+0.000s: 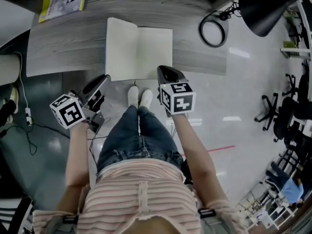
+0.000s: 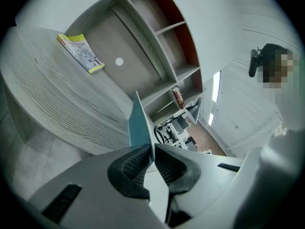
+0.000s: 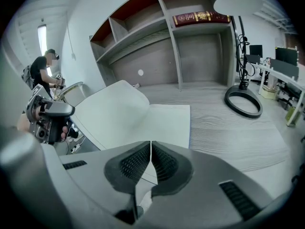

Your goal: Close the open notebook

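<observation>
The desk point(image 1: 68, 48) lies bare on both sides of the notebook point(image 1: 139, 52). There is a wide strip at the left, with only a yellow booklet point(image 1: 63, 1) far off at the back left corner, and a narrower strip at the right, bounded by the lamp's ring base point(image 1: 213, 30). The notebook's left half stands lifted off the desk, walling the left strip from the flat right page. The black lamp head point(image 1: 263, 9) hangs high above the ring base, and the shelf unit point(image 3: 157, 37) closes off the back.
</observation>
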### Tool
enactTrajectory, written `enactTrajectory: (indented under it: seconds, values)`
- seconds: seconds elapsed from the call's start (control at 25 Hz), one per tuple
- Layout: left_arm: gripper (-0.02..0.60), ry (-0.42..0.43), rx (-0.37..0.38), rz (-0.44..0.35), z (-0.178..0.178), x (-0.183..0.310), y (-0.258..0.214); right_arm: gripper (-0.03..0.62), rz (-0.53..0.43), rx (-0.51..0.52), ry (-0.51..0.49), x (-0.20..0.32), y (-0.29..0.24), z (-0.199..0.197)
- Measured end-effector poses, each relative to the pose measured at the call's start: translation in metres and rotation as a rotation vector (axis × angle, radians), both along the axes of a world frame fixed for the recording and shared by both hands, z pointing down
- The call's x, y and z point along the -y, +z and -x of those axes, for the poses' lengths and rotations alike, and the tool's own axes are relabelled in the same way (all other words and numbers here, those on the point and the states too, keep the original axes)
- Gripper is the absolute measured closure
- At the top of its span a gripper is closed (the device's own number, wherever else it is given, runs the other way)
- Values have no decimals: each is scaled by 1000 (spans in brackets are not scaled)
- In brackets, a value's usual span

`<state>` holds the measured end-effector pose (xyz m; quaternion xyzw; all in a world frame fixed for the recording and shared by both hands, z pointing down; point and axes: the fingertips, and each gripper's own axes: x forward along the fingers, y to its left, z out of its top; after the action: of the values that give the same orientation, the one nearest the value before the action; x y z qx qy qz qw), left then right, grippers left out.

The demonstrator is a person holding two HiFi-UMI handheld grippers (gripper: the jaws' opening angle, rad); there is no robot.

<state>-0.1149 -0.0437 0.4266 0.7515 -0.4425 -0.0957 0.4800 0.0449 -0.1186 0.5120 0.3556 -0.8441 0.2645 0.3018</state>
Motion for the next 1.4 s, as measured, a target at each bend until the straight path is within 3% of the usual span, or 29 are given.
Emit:
enactTrajectory:
  seconds: [0.68,1.4]
  values:
    - [543,196,-3,-77,-68,17,-25,575,6,19,34,-8,-3,-21]
    - [541,329,5,-81,-117,32,-21,575,7,128,-2,-12,-13,-11]
